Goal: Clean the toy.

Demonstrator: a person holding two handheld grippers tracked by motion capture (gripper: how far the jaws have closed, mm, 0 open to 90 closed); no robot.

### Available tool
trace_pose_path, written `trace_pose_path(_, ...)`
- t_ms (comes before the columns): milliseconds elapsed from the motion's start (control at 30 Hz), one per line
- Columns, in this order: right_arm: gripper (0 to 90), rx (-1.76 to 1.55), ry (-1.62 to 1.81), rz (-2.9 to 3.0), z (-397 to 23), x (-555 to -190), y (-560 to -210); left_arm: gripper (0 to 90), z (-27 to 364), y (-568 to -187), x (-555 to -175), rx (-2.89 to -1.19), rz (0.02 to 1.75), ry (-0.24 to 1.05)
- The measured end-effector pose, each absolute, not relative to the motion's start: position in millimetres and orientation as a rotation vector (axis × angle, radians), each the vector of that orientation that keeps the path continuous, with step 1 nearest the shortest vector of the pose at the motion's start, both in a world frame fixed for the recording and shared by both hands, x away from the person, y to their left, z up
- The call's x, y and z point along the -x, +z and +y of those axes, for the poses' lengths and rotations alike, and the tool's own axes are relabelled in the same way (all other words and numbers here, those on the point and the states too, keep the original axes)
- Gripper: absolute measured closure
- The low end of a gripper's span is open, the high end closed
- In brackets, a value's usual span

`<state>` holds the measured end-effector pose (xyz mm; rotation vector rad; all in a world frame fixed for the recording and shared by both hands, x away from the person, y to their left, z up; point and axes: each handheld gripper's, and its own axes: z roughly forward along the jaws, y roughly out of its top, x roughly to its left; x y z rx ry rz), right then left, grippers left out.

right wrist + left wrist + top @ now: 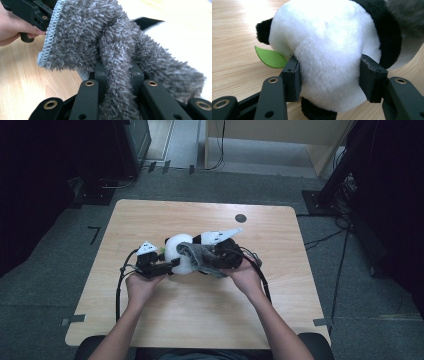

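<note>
- The panda (181, 254), a plush toy, lies near the middle of the worktop (150, 217), a little toward the person's side, between the two hands.
- The left gripper (329, 77) has its jaws about half open and pressed into the panda's white body from both sides; the fur bulges between the pads, so the toy is pinned.
- A green leaf (270, 58) sticks out of the plush just beside the left pad, and it is free of the grip.
- The right gripper (117, 72) has its jaws nearly together on a bunched fold of the grey cloth (110, 45); the cloth's stitched edge hangs loose off to one side.
- In the high view the cloth (202, 256) is draped over the panda's right half, touching it, with the right gripper (227, 257) just behind it.
- Step in hand, as I judge it: wiping or covering the panda with the cloth while the left gripper steadies it.
- The next move calls for drawing the cloth across the white fur toward the left gripper, keeping the fold pinched so that it does not slip out.
- The left grip should hold firm, since the soft body could roll or squeeze free under the pull.
- The loose edge could snag on the left jaws as the cloth nears them.
</note>
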<state>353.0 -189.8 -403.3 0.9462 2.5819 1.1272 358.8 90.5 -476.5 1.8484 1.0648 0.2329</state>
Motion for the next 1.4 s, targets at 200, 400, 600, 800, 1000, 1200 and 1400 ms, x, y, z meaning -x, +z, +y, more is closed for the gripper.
trace_pose_path(200,75.8,-1.009,1.136,2.513,-222,-348,-402,43.1,91,-477,-359,-1.841,1.065,0.227)
trace_pose_path(400,75.8,-1.083,1.125,2.454,-246,-350,-406,43.1,92,-477,-359,-1.846,1.061,0.219)
trace_pose_path(600,75.8,-1.148,1.102,2.424,-263,-352,-413,43.2,94,-477,-361,-1.851,1.051,0.211)
trace_pose_path(800,76.0,-1.166,1.107,2.413,-269,-349,-411,43.4,95,-477,-362,-1.850,1.052,0.204)
trace_pose_path(1000,76.3,-1.110,1.201,2.422,-259,-341,-396,43.6,94,-476,-362,-1.853,1.054,0.206)
trace_pose_path(1200,76.3,-0.989,1.218,2.491,-221,-341,-387,43.6,93,-475,-361,-1.852,1.057,0.204)
trace_pose_path(1400,76.3,-0.910,1.203,2.567,-176,-352,-388,43.5,93,-475,-361,-1.848,1.056,0.208)
